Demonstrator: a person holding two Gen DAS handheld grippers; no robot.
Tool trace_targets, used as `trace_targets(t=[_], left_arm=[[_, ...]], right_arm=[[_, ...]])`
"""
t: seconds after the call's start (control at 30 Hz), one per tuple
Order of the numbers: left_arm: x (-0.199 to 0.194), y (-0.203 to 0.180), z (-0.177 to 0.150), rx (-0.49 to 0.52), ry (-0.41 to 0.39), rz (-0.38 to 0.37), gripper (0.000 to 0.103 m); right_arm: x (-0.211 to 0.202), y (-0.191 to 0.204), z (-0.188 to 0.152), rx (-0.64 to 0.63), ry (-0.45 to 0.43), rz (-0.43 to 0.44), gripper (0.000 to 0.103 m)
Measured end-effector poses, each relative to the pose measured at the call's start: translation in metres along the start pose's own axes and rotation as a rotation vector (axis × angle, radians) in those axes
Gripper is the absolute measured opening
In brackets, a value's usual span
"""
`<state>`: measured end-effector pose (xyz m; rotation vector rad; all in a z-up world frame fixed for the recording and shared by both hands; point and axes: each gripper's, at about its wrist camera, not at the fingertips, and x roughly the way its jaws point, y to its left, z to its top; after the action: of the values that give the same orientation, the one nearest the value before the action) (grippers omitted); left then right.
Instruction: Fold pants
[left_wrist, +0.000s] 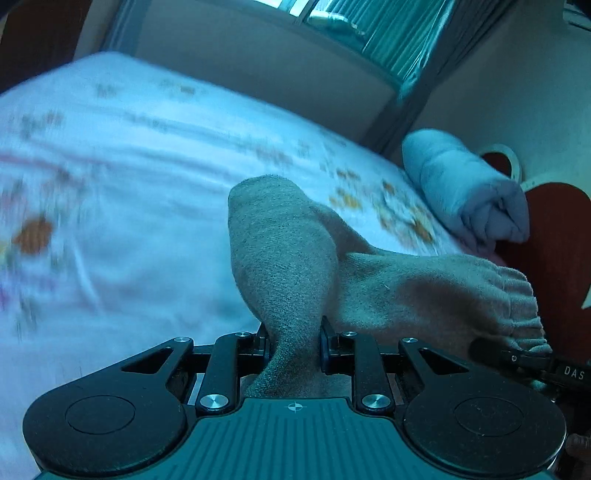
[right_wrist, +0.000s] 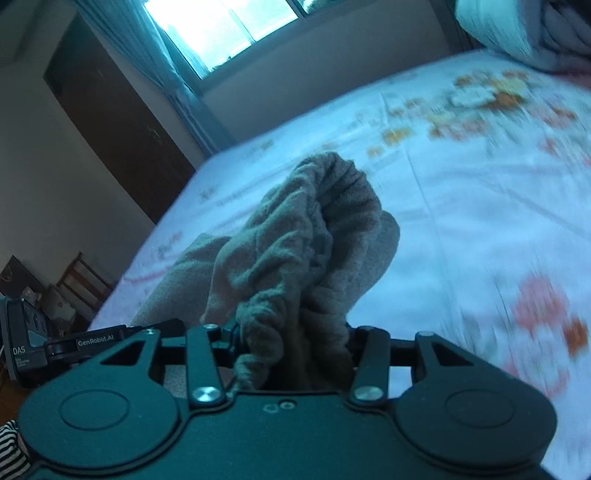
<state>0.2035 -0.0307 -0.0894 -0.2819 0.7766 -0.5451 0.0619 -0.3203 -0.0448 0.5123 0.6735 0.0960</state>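
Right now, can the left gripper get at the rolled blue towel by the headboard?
Probably not yet. The left gripper is shut on the pants, so it is occupied. The towel lies apart across open bedsheet.

pants (left_wrist: 291, 258): grey-brown fleece | bedsheet (left_wrist: 129, 166): white, orange and pink floral print | rolled blanket (left_wrist: 465, 184), right of frame: pale blue-grey | grippers (left_wrist: 293, 345): black | door (right_wrist: 110, 122), upper left: dark brown | curtain (right_wrist: 162, 74): light blue

right gripper (right_wrist: 291, 341) jaws clamp bunched pants (right_wrist: 306, 229) over bed (right_wrist: 461, 192).
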Motion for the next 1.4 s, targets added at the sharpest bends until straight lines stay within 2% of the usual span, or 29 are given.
trace_targets(t=[0.1,0.27,0.37,0.5,0.57,0.6,0.63,0.67,0.7,0.73,0.83,1.0,1.13,1.23,1.4], left_arm=[[0.021,0.01,0.039,0.019,-0.02,0.034,0.024],[0.071,0.025,0.082,0.067,-0.026,0.095,0.024],[0.11,0.035,0.093,0.082,-0.007,0.123,0.024],[0.154,0.045,0.089,0.081,0.03,0.159,0.024],[0.167,0.049,0.084,0.101,0.032,0.184,0.035],[0.172,0.051,0.081,0.092,0.041,0.193,0.049],[0.174,0.053,0.078,0.09,0.044,0.211,0.071],[0.175,0.053,0.076,0.103,0.041,0.244,0.081],[0.175,0.053,0.074,0.124,0.039,0.277,0.095],[0.173,0.054,0.073,0.133,0.04,0.29,0.098],[0.157,0.057,0.077,0.103,0.055,0.311,0.099],[0.1,0.047,0.078,0.084,0.042,0.352,0.103],[0.045,0.02,0.068,0.111,0.029,0.408,0.103],[-0.002,-0.003,0.055,0.129,-0.023,0.422,0.103],[-0.075,-0.034,0.024,0.107,-0.04,0.362,0.103]], right_arm=[[0.028,0.001,0.03,0.011,-0.014,0.025,0.037],[0.091,-0.001,0.071,0.007,-0.004,0.029,0.037],[0.127,-0.005,0.087,-0.008,0.012,0.012,0.037],[0.169,-0.02,0.098,-0.024,0.055,-0.032,0.037],[0.186,-0.029,0.098,-0.019,0.079,-0.06,0.038],[0.194,-0.036,0.098,-0.004,0.097,-0.067,0.039],[0.199,-0.041,0.097,0.013,0.114,-0.08,0.044],[0.201,-0.043,0.093,0.022,0.121,-0.106,0.054],[0.203,-0.045,0.092,0.024,0.124,-0.133,0.058],[0.203,-0.044,0.091,0.019,0.123,-0.155,0.061],[0.188,-0.035,0.088,0.006,0.084,-0.205,0.065],[0.14,-0.012,0.088,-0.063,-0.042,-0.318,0.068],[0.086,0.022,0.082,-0.153,-0.107,-0.312,0.072],[0.048,0.046,0.069,-0.19,-0.133,-0.31,0.074],[-0.011,0.074,0.034,-0.193,-0.166,-0.303,0.076]])
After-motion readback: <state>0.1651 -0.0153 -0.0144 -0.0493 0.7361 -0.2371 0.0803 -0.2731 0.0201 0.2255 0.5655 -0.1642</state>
